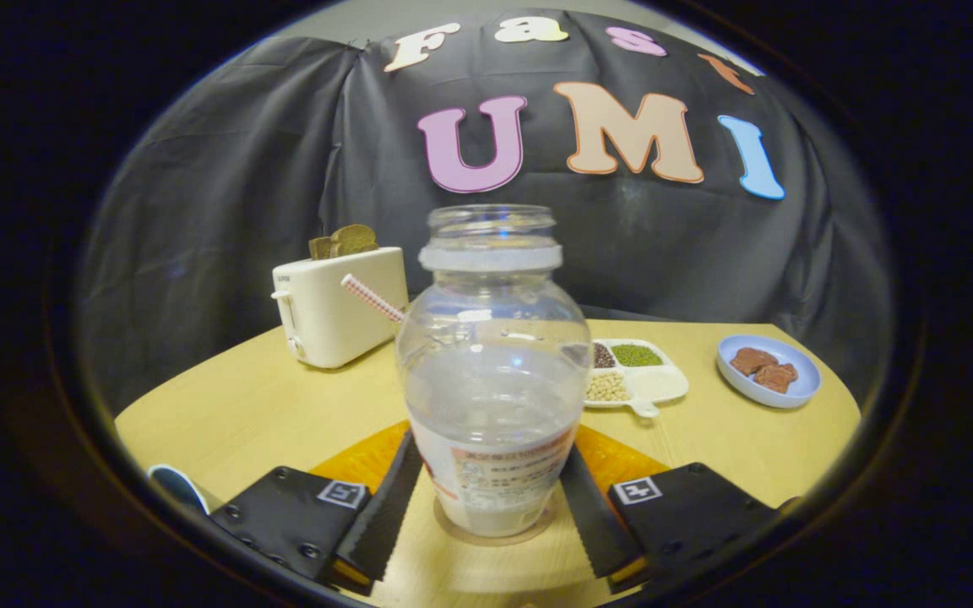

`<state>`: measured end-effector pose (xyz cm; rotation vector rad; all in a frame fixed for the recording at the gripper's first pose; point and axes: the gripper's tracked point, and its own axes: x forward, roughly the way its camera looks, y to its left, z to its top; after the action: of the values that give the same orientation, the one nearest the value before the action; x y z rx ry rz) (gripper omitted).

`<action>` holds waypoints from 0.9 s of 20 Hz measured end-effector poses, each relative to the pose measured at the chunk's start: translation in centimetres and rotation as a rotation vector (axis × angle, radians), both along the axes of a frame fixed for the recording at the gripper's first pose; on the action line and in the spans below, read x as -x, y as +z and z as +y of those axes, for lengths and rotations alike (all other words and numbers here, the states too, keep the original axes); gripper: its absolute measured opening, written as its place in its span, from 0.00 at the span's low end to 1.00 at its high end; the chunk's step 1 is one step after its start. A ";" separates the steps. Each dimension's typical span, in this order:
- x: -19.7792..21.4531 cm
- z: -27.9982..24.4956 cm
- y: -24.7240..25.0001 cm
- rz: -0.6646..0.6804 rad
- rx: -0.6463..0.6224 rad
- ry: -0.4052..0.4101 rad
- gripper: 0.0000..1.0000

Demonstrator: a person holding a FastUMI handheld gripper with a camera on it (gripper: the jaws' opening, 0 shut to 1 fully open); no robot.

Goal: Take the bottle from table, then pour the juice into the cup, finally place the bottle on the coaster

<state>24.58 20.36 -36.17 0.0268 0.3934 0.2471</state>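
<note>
Gripper view: the gripper (493, 507) clasps the bottle (493, 371) low on its label, where the smooth, part-full plastic looks slippery and bottom-heavy.

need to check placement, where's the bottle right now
In the gripper view the bottle stands upright between the gripper fingers, on the wooden coaster.

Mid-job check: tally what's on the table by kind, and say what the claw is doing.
Bottles: 1, between the claw fingers, both pressing it
Coasters: 1
Toasters: 1
Divided trays: 1
Blue plates: 1
Straws: 1
Orange mats: 1
Total: 7
</note>
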 end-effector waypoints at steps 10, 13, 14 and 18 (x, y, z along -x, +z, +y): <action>1.5 -0.5 2.7 -0.043 0.012 -0.007 1.00; 2.5 -1.1 4.0 -0.059 0.025 -0.017 1.00; 2.8 -1.6 4.5 -0.064 0.032 -0.020 1.00; 4.9 -2.5 7.0 -0.089 0.031 -0.036 1.00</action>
<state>19.71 17.83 -29.13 -0.0077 0.3074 0.2063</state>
